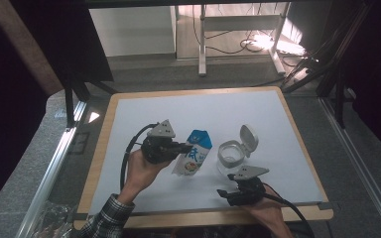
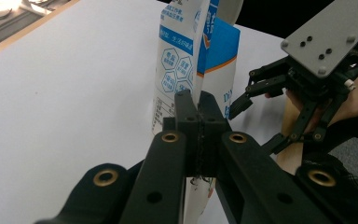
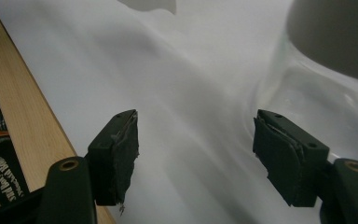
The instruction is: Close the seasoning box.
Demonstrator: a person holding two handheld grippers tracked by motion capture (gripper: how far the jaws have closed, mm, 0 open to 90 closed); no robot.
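Note:
A blue and white milk carton (image 1: 194, 153) stands tilted on the white mat (image 1: 144, 119). My left gripper (image 1: 184, 147) reaches it from the left. In the left gripper view my left gripper (image 2: 196, 105) is shut on a thin folded edge of the carton (image 2: 179, 60). A clear jar (image 1: 229, 154) with its hinged lid (image 1: 248, 138) flipped open stands just right of the carton. My right gripper (image 1: 223, 194) is near the front edge, below the jar, pointing left. In the right gripper view my right gripper (image 3: 196, 144) is open with nothing between the pads, and the jar (image 3: 317, 98) is blurred at the right.
The wooden table rim (image 1: 203, 216) runs close under my right hand and appears again as the rim (image 3: 14, 102). My right gripper (image 2: 251, 128) is also in the left gripper view, to the right of the carton. The far half of the mat is bare.

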